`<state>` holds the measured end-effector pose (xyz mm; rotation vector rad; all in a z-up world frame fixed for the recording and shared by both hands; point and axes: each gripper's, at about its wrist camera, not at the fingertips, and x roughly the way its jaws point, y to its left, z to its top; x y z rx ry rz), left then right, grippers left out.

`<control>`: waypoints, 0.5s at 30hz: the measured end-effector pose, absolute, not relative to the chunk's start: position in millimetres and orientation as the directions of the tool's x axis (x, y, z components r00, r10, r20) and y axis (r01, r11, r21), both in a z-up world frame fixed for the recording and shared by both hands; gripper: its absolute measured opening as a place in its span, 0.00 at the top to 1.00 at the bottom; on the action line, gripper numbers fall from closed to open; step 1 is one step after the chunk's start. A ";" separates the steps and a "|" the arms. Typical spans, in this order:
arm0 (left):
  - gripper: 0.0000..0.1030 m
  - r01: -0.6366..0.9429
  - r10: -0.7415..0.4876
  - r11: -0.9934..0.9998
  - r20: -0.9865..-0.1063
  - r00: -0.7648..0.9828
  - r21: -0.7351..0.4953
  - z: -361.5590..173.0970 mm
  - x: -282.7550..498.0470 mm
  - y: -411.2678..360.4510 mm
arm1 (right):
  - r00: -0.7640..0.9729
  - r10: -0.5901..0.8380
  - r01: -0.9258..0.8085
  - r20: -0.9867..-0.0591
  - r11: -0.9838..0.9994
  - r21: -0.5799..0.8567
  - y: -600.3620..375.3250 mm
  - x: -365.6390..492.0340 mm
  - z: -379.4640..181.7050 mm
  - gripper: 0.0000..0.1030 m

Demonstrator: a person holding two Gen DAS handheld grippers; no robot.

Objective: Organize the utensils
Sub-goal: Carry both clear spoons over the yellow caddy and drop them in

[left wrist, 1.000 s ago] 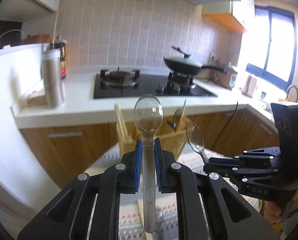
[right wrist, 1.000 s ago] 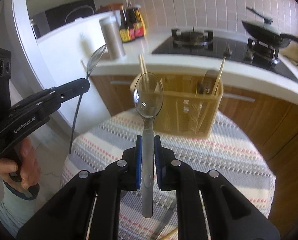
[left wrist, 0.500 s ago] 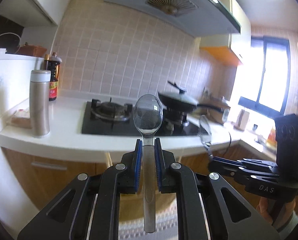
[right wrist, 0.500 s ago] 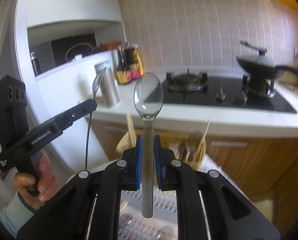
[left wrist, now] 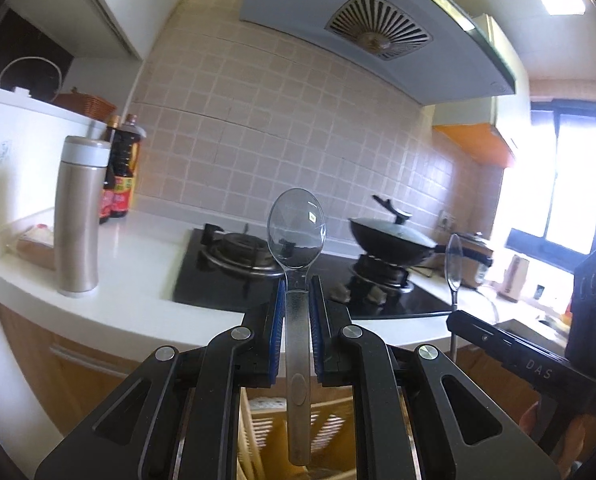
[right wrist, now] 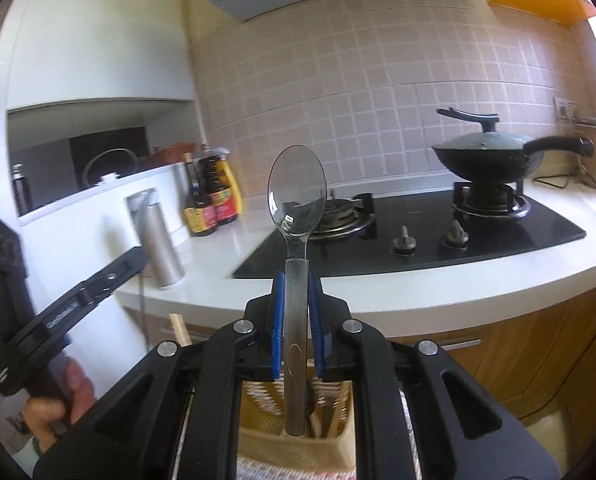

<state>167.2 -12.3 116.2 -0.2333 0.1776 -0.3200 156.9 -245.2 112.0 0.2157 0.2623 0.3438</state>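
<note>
Left wrist view: at the bottom centre of the frame, a yellow slatted utensil basket (left wrist: 266, 428) shows between the arms of the left tongs (left wrist: 296, 312); what it holds cannot be made out here. Those tongs pinch the handle of a clear plastic spoon (left wrist: 296, 232), bowl upward at mid-frame. At the right edge, the right tongs (left wrist: 453, 318) grip a second spoon (left wrist: 454, 262), seen edge-on.

In the right wrist view the same basket (right wrist: 298, 444) sits at the bottom centre with pale chopsticks (right wrist: 180, 328) standing in it, one tip poking out at lower left. The right tongs (right wrist: 296, 312) are pressed onto the handle of their spoon (right wrist: 296, 196); the left tongs (right wrist: 138, 256) enter from the left.

On the bench (left wrist: 138, 304) behind stand a steel flask (left wrist: 80, 216), sauce bottles (left wrist: 120, 176) and a lidded wok (left wrist: 393, 236) on the hob.

Compared with a second ago, both views have tilted upward: the striped cloth has dropped out of sight, the basket has sunk to the bottom edge, and the range hood now fills the top.
</note>
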 end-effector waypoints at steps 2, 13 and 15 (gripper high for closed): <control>0.90 0.246 -0.287 0.938 -0.144 0.947 -0.245 110.0 171.1 -12.0 | 0.911 0.351 -0.292 -0.215 0.920 0.263 -245.0 164.7 101.3 0.90; 0.89 0.230 -0.268 0.945 -0.146 0.952 -0.234 78.7 174.1 -11.0 | 0.958 0.223 -0.185 -0.181 0.961 0.204 -234.8 173.7 59.5 0.90; 0.89 0.240 -0.280 0.943 -0.159 0.947 -0.232 74.9 173.3 -11.0 | 0.954 0.235 -0.193 -0.185 0.956 0.220 -236.5 175.9 54.8 0.90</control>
